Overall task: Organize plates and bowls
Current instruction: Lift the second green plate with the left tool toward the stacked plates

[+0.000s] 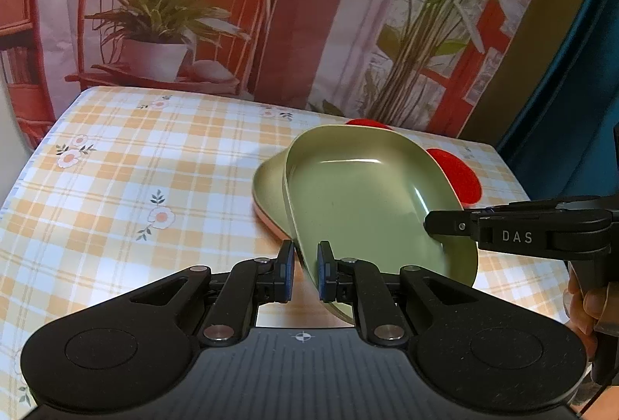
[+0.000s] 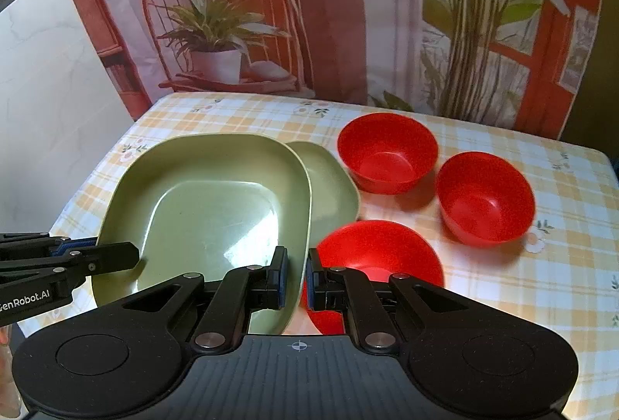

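Left gripper [image 1: 303,271]: nearly closed, pinching the upper green plate's [image 2: 209,211] near-left rim.
Upper green plate: lifted, tilted, over the lower green plate [image 2: 332,187].
Right gripper [image 2: 297,276]: clamped on the same plate's right rim.
Red bowls [image 2: 387,153]: three, loose, right of plates.
Advice: level both grips, centre, lower evenly.
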{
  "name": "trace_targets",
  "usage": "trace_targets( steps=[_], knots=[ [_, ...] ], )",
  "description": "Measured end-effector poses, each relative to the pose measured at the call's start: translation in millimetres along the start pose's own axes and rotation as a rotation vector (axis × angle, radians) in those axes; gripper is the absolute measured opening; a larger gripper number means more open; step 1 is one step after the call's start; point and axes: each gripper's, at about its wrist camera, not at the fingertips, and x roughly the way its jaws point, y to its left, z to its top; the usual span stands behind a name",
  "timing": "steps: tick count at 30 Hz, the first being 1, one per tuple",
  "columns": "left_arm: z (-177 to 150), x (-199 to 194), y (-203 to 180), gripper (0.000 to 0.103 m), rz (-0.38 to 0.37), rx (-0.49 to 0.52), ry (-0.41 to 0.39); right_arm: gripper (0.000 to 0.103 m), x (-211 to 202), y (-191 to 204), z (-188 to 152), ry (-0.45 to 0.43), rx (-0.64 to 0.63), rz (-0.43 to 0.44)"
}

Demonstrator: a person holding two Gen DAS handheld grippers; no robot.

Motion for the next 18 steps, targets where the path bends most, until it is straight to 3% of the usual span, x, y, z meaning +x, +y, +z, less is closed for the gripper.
trace_targets(
  steps=[18],
  knots=[
    [15.5, 34.6, 28.5, 0.013, 0.024, -0.042, 0.045, 0.009, 51.0, 1.8, 22.0, 0.036, -0.026, 0.027]
  ],
)
